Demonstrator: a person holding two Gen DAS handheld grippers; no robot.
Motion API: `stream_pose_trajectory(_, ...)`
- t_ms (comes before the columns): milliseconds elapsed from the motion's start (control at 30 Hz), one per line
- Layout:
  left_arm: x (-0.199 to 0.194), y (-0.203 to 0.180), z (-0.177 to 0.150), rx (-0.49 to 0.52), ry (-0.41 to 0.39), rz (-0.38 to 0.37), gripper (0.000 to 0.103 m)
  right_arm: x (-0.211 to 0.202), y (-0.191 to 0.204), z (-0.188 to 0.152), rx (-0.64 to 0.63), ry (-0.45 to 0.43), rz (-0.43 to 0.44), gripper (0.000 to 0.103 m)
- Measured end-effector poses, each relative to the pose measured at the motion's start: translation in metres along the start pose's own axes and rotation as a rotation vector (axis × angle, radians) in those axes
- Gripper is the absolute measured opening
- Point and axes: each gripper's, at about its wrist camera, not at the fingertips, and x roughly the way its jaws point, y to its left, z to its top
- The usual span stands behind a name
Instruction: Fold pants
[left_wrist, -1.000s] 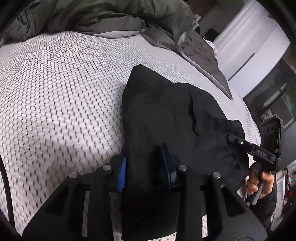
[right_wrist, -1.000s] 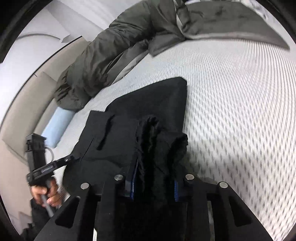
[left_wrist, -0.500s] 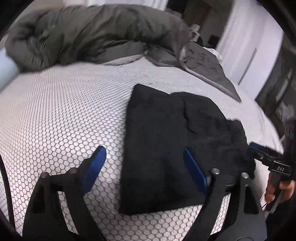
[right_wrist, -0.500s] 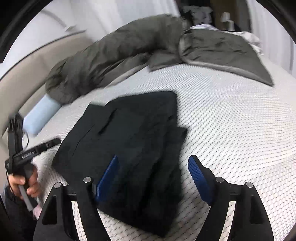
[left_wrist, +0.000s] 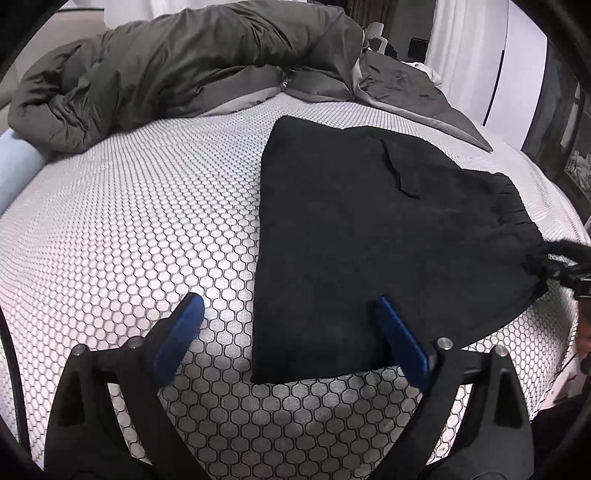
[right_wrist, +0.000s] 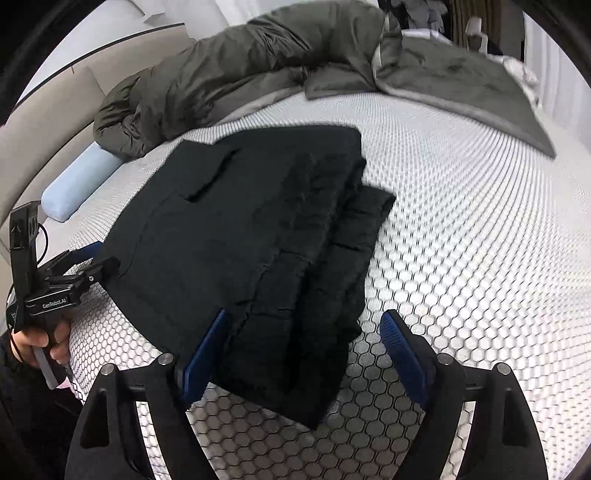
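The black pants (left_wrist: 362, 236) lie folded into a compact stack on the white honeycomb-patterned mattress (left_wrist: 129, 229). In the right wrist view the pants (right_wrist: 258, 236) show layered folded edges on their right side. My left gripper (left_wrist: 291, 328) is open, its blue pads straddling the near corner of the pants without touching. My right gripper (right_wrist: 306, 347) is open just above the near end of the stack. The left gripper also shows in the right wrist view (right_wrist: 92, 258), open at the pants' left edge.
A rumpled olive-grey duvet (left_wrist: 177, 62) lies across the far side of the bed. A light blue bolster (right_wrist: 77, 184) sits at the left by the beige headboard. A dark cabinet and white wall stand at the right.
Both grippers were shut on the pants a second ago; they have opened, let go and pulled back. The pants now lie flat on the mattress.
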Motion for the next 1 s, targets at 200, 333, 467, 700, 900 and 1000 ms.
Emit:
stream_pose_trajectory(200, -0.021, -0.010, -0.004, 0.040, -0.051, 0.013, 0.093, -0.028, 0.024, 0.001, -0.052, -0.132, 0.006, 0.084)
stream_pose_trajectory(333, -0.047, -0.018, 0.000, 0.028, -0.154, -0.044, 0.093, -0.025, 0.049, 0.000, -0.142, -0.187, 0.011, 0.080)
stream_pose_trajectory(467, -0.035, -0.037, -0.003, 0.095, -0.077, -0.160, 0.093, 0.005, 0.062, -0.002, -0.187, -0.080, 0.011, 0.036)
stream_pose_trajectory(700, -0.014, -0.037, -0.014, 0.177, 0.004, -0.118, 0.093, -0.001, 0.029, -0.007, -0.108, -0.072, -0.002, 0.022)
stream_pose_trajectory(900, -0.030, -0.042, -0.007, 0.138, -0.043, -0.102, 0.093, -0.007, 0.036, -0.004, -0.125, -0.100, 0.002, 0.036)
stream_pose_trajectory(1000, -0.055, -0.049, -0.003, 0.140, -0.115, -0.109, 0.094, -0.028, 0.039, -0.002, -0.125, -0.189, -0.026, 0.070)
